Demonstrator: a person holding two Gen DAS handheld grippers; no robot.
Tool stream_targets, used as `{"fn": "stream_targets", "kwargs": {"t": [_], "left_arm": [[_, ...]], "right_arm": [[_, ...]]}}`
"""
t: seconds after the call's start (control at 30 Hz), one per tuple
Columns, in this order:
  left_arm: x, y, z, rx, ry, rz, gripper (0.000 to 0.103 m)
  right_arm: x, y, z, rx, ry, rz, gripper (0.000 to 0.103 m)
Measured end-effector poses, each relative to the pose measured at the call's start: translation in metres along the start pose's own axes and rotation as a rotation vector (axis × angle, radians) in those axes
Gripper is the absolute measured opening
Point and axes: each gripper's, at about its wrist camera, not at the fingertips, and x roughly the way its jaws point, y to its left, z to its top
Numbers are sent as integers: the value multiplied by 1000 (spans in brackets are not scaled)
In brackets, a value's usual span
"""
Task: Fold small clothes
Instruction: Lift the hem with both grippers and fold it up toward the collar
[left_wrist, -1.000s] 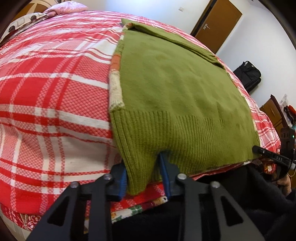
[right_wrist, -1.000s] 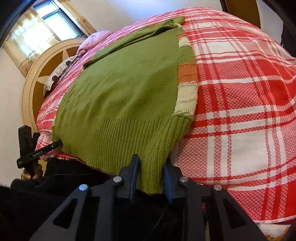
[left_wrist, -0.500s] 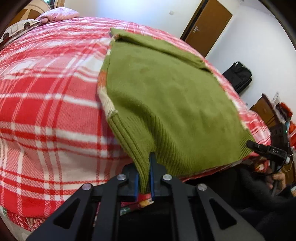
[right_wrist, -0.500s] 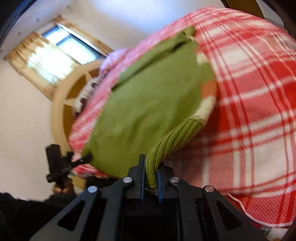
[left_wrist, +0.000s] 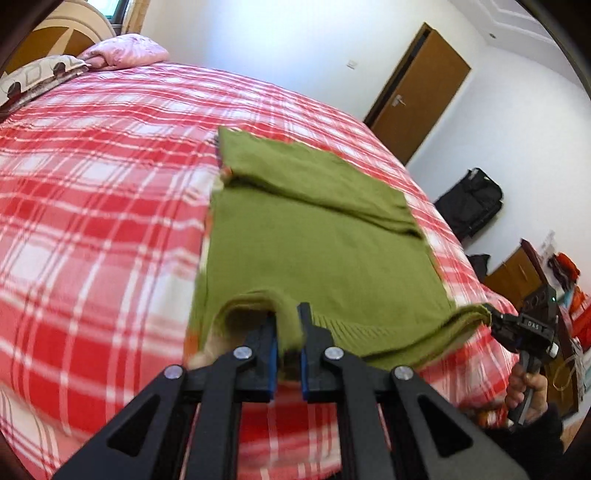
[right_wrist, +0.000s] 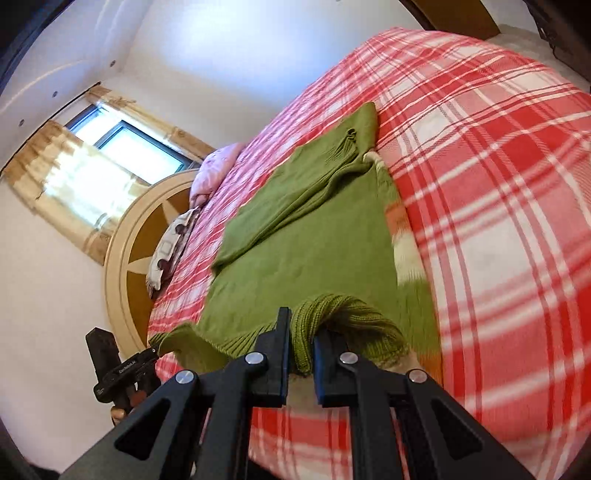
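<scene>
Green knitted sweater (left_wrist: 317, 251): flat on red-and-white plaid bed cover (left_wrist: 92, 206), ribbed hem lifted at both corners.
Left claw (left_wrist: 287, 343): clenched on hem.
Right claw (right_wrist: 300, 347): clenched on hem.
Around: pink pillow (left_wrist: 123, 55) at headboard; black bag (left_wrist: 471, 203) by wall, well apart.

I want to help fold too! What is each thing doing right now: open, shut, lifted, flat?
Sweater: sleeve folded across the top, bottom hem lifted off the bed at both corners.
Left tongs: shut on the sweater hem.
Right tongs: shut on the sweater hem.
Door: shut.
Bed: covered with a red plaid spread.
</scene>
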Motion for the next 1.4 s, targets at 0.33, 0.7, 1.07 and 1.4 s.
{"fn": "stream_targets", "kwargs": {"t": [0.33, 0.7, 1.07, 1.4], "left_arm": [[72, 15, 34, -33, 89, 192, 11], [88, 14, 43, -29, 88, 241, 15], [93, 6, 46, 11, 81, 287, 15], [61, -4, 65, 101, -29, 323, 60]], "right_arm": [[50, -21, 36, 54, 7, -31, 10], [65, -35, 45, 100, 29, -28, 11], [64, -43, 54, 217, 83, -2, 11], [51, -21, 69, 160, 18, 6, 40]]}}
